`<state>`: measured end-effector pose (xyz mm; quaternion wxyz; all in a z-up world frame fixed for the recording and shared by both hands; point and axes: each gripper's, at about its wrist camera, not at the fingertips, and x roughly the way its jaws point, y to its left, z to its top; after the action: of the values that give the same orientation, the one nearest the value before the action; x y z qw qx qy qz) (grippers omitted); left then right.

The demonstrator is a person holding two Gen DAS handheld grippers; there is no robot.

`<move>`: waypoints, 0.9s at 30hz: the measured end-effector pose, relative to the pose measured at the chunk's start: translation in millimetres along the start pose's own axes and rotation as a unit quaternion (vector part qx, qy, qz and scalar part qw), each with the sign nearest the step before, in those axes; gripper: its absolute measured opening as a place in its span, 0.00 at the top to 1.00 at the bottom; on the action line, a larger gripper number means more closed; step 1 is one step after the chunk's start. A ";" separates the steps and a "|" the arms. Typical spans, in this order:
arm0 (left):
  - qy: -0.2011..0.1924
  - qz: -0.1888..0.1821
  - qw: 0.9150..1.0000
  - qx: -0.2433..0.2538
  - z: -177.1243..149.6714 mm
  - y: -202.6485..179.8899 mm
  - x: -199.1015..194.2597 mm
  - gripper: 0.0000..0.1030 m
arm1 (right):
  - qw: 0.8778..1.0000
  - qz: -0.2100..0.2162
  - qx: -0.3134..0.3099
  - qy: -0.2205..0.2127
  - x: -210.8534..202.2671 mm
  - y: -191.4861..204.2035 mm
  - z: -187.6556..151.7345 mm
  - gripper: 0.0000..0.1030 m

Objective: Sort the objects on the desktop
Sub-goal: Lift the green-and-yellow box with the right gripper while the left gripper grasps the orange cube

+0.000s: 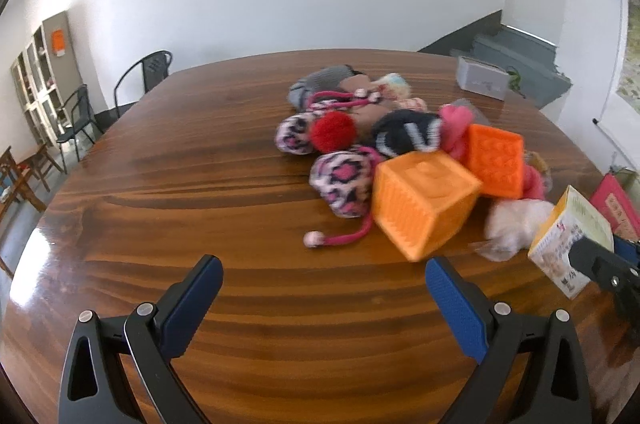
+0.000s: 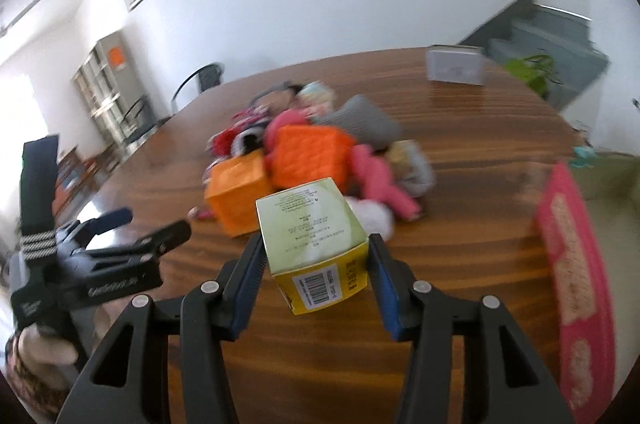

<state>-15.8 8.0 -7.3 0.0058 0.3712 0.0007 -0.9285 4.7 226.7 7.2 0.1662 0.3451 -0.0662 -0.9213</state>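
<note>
Item: yellow-green carton (image 2: 316,244), barcode end toward the camera, clamped between the blue pads of the right tool (image 2: 318,260) and tilted just clear of the wooden surface (image 2: 480,224), probably so it can be carried off as the first sorted piece; remaining stock heaped mid-surface just beyond it, unsorted: two orange cubes (image 1: 424,200), knitted hats and mittens (image 1: 320,132), pink fabric; grey box (image 1: 482,78) stands apart at the far edge; left tool (image 1: 324,284) spread wide and empty, hovering over bare wood short of the heap, likely waiting its turn
</note>
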 end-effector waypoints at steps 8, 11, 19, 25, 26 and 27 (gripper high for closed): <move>0.006 0.005 1.000 0.020 17.9 -39.4 13.0 0.00 | 0.996 -0.032 0.063 -0.045 -22.9 -25.7 6.3 0.47; 0.013 0.003 1.000 0.014 22.7 -47.9 20.4 0.00 | 0.995 -0.028 0.076 -0.052 -25.2 -30.1 7.6 0.47; 0.014 0.027 0.999 0.009 34.3 -64.8 39.1 0.00 | 0.996 -0.024 0.063 -0.057 -23.5 -27.3 8.4 0.47; 0.031 0.024 0.999 -0.026 32.5 -44.7 46.5 0.02 | 0.996 -0.028 0.054 -0.060 -23.1 -23.5 7.3 0.47; 0.030 0.019 0.999 -0.025 31.6 -43.7 45.2 0.07 | 0.996 -0.029 0.052 -0.060 -23.1 -22.7 7.1 0.47; 0.030 0.014 0.999 -0.022 30.6 -43.9 43.9 0.11 | 0.996 -0.030 0.051 -0.060 -23.0 -22.4 7.0 0.47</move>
<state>-69.2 51.3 -15.5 0.0273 0.3987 0.0160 -0.9165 10.5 255.8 21.3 0.1165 0.2993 -0.1129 -0.9403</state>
